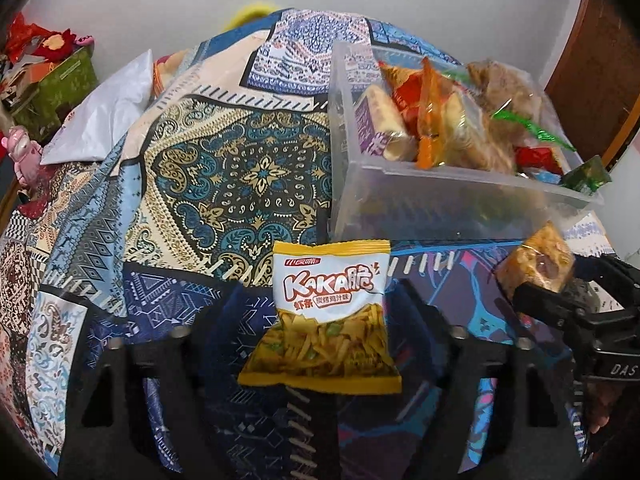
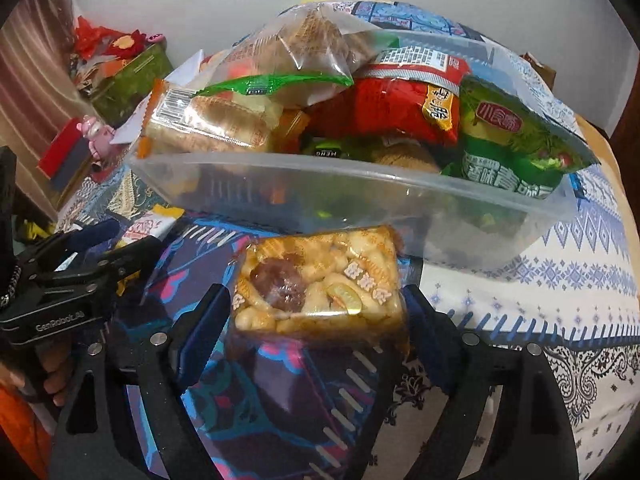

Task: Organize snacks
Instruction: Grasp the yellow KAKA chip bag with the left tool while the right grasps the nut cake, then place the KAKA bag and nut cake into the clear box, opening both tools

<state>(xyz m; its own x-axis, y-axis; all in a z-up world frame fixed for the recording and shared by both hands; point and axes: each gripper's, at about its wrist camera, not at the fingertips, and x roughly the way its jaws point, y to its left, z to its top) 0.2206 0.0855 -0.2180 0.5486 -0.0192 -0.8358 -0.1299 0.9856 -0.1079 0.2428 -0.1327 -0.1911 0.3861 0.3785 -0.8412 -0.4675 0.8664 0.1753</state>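
Note:
A clear plastic bin full of wrapped snacks stands on the patterned cloth; it also shows in the right wrist view. My left gripper is shut on a yellow and white KaKa snack packet, held above the cloth just in front of the bin. My right gripper is shut on a clear-wrapped puffed rice cake, held close to the bin's near wall. That cake and the right gripper show at the right in the left wrist view. The left gripper shows at the left in the right wrist view.
The blue and beige patterned cloth covers the surface. A white bag, a green box with red decorations and a pink figurine sit at the far left. A wooden door is at the right.

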